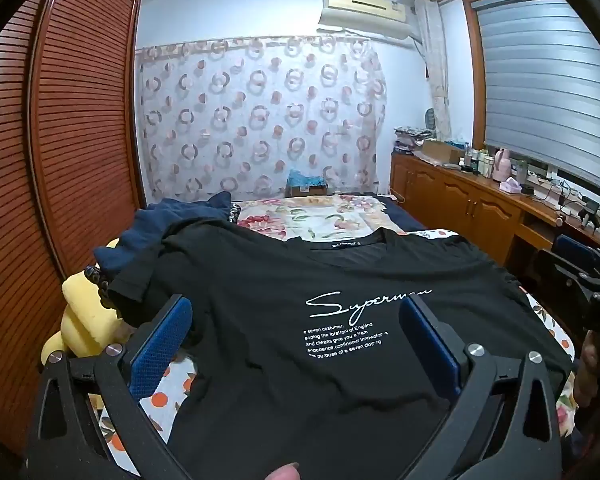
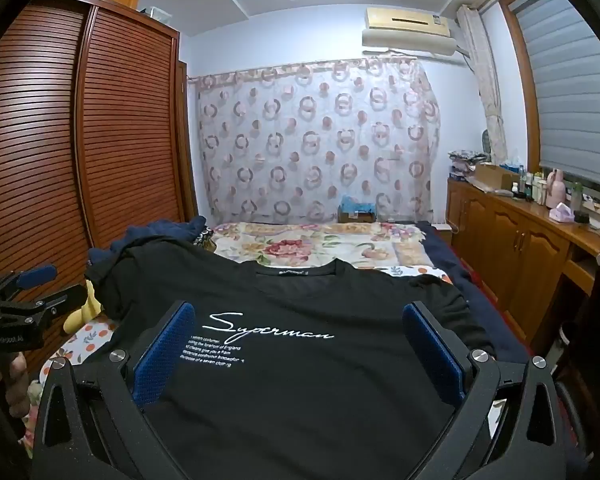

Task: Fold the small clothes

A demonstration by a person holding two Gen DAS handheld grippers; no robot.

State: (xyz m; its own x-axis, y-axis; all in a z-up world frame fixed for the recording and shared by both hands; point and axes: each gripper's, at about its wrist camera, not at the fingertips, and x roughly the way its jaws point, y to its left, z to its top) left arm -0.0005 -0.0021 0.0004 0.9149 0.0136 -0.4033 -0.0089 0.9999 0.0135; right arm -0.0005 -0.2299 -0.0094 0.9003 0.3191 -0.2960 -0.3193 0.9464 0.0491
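A black T-shirt (image 1: 268,304) with white script lettering lies spread face up on the bed, collar away from me. In the right wrist view the same T-shirt (image 2: 308,380) fills the lower middle. My left gripper (image 1: 296,316) hovers over the shirt's front, blue pads wide apart, nothing pinched. My right gripper (image 2: 296,320) also stands open above the shirt, level with the lettering. The right gripper's body shows at the right edge of the left wrist view, the left gripper's at the left edge of the right wrist view. A fingertip (image 1: 284,472) shows at the bottom.
Dark blue clothes (image 1: 160,228) are heaped at the shirt's far left, beside a yellow plush toy (image 1: 88,320). A floral bedspread (image 1: 324,216) covers the bed beyond. A slatted wardrobe (image 1: 60,160) stands left, a wooden cabinet (image 1: 468,204) with bottles right.
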